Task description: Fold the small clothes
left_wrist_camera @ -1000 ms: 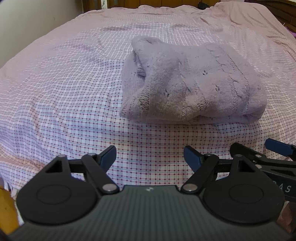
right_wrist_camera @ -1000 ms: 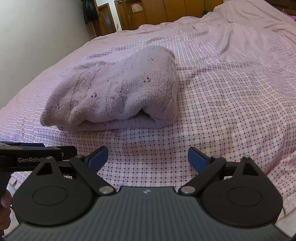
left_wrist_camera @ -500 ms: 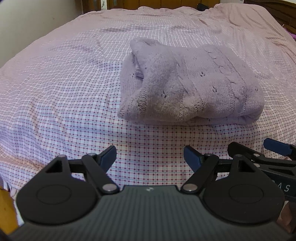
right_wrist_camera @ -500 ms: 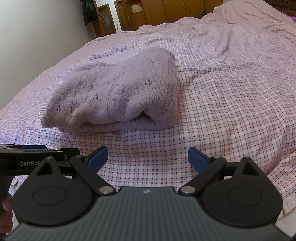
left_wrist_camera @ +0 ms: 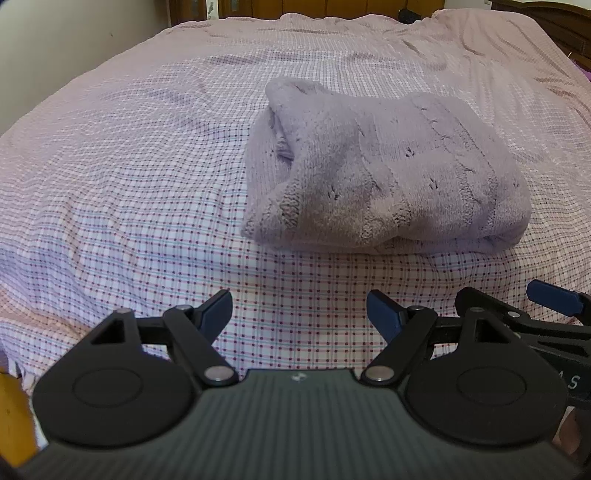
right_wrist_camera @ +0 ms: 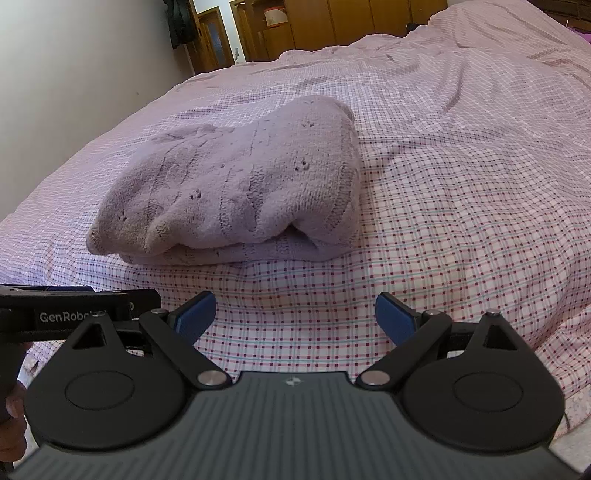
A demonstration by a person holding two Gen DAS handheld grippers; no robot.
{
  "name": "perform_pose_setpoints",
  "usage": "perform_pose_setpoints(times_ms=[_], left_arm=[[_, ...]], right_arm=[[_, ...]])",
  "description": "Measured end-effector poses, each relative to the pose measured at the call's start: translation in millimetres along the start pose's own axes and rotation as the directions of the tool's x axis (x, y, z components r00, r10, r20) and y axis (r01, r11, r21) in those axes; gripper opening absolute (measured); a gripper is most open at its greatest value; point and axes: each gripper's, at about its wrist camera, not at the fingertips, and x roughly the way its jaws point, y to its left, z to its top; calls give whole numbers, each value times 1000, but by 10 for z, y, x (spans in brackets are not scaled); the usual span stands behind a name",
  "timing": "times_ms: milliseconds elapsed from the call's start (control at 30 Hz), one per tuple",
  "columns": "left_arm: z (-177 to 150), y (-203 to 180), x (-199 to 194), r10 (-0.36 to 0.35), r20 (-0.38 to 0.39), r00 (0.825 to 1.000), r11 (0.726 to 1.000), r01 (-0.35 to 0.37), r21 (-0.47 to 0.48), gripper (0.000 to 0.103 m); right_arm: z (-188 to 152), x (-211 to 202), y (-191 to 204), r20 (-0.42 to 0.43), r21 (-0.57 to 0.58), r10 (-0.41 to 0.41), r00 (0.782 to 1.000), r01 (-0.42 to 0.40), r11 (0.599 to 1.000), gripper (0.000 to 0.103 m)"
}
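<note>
A lilac knitted sweater lies folded in a thick bundle on the checked bed sheet; it also shows in the right wrist view. My left gripper is open and empty, held above the sheet in front of the bundle's left end. My right gripper is open and empty, in front of the bundle's right end. Neither touches the sweater. The right gripper's body shows at the right edge of the left wrist view.
The pink checked sheet covers the whole bed, with wrinkles at the far side. A pale wall runs along the left. Wooden wardrobes and a door stand beyond the bed. The near bed edge is just under both grippers.
Both grippers have drawn slightly back and up from the folded sweater, staying open. The sweater has not moved.
</note>
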Motion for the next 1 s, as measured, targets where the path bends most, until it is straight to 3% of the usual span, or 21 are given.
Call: perform_pose_setpoints(times_ms=[1000], left_arm=[[-5, -6, -41, 4, 9, 1000, 1000, -4, 5, 81]], right_arm=[[-12, 6, -11, -1, 0, 4, 1000, -4, 1000, 97]])
